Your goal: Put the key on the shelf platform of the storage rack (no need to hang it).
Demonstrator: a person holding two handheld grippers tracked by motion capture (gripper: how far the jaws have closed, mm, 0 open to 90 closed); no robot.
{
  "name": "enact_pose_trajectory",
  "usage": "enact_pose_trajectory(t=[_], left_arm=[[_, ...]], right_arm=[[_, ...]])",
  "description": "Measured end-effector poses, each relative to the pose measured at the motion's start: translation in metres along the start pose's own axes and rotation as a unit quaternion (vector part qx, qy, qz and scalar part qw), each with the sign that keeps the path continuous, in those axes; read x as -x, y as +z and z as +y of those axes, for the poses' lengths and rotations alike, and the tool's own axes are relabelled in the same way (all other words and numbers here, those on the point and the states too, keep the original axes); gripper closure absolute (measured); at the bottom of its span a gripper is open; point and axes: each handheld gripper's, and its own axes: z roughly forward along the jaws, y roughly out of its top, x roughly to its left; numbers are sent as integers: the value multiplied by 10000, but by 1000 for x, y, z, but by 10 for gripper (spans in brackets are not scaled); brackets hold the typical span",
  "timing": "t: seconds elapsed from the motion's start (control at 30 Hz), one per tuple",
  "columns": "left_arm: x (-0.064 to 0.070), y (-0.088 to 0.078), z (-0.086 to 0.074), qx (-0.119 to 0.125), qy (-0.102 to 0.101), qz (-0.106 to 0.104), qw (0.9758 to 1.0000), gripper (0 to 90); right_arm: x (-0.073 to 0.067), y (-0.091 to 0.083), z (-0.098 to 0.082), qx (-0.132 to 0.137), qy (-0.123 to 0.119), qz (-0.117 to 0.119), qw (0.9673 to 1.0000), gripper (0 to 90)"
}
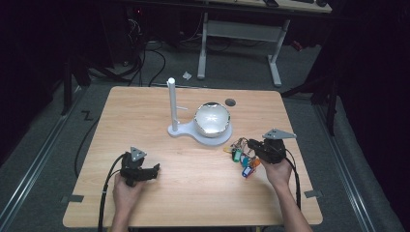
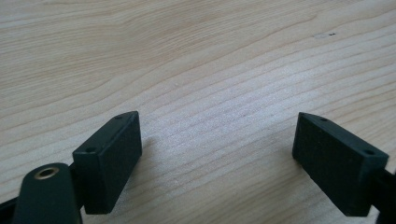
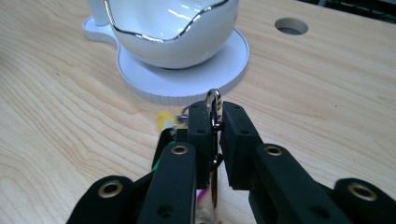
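A bunch of keys with coloured tags (image 1: 243, 157) lies at the table's right, in front of a white bowl (image 1: 212, 118) on a white stand base (image 1: 186, 129) with an upright post (image 1: 171, 101). My right gripper (image 1: 251, 146) is shut on the bunch's metal key ring (image 3: 213, 100), which pokes up between the jaws; a yellow tag (image 3: 163, 120) shows under them. The bowl (image 3: 168, 28) sits just beyond. My left gripper (image 1: 155, 169) rests near the table's front left, open, its jaws wide apart over bare wood (image 2: 210, 93) with nothing between them.
A round cable hole (image 1: 230, 102) is in the table behind the bowl; it also appears as the hole (image 3: 291, 25) in the right gripper view. Another desk's white legs (image 1: 203, 48) stand on the floor beyond the table.
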Motion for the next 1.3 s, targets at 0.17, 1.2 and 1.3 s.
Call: enact_pose_trajectory(t=[0.17,1.2,1.3], left_arm=[[0,0,0,-7,4,-9,10000,161],[0,0,0,-6,6,-8,10000,161],[0,0,0,-4,0,-6,10000,162]], right_arm=[[1,-9,6,217,109,155,9996,832],[-5,-61,61,617,-441,346,9965,832],[-5,-62,66,647,-440,437,9960,832]])
